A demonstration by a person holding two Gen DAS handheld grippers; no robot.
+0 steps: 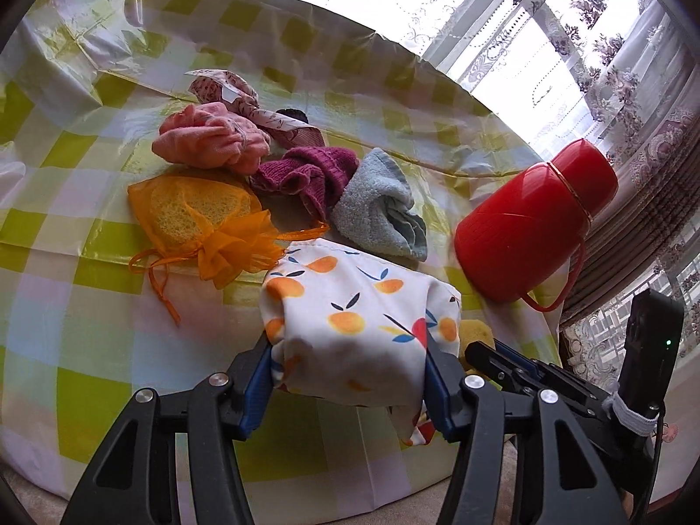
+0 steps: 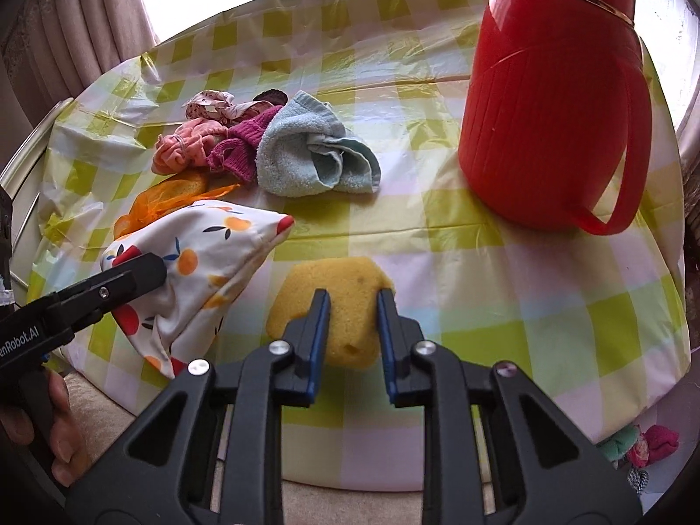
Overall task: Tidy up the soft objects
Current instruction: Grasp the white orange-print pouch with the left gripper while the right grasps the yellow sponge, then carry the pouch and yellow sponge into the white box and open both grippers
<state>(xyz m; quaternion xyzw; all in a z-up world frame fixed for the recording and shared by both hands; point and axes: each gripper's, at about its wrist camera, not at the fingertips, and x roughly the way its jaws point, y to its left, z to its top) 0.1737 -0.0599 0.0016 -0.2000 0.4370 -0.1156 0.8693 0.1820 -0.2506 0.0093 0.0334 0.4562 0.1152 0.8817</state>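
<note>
My left gripper (image 1: pixel 348 350) is shut on a white drawstring pouch (image 1: pixel 350 306) printed with oranges and holds it just above the checked tablecloth (image 1: pixel 87 262). In the right wrist view the pouch (image 2: pixel 205 258) hangs from that gripper at the left. My right gripper (image 2: pixel 353 297) is shut on a yellow sponge (image 2: pixel 345 275), whose sides are squeezed between the blue pads. The sponge (image 1: pixel 474 332) peeks out just right of the pouch. Behind lie an orange mesh bag (image 1: pixel 197 214), a pink cloth (image 1: pixel 210 138), a maroon knit (image 1: pixel 310 170) and a light blue towel (image 1: pixel 376 205).
A tall red thermos jug (image 2: pixel 551 100) with a handle stands at the right of the table. A patterned fabric strip (image 1: pixel 232 92) lies behind the pink cloth. Curtains and a window ring the far side. Small soft items (image 2: pixel 643 442) lie on the floor at the right.
</note>
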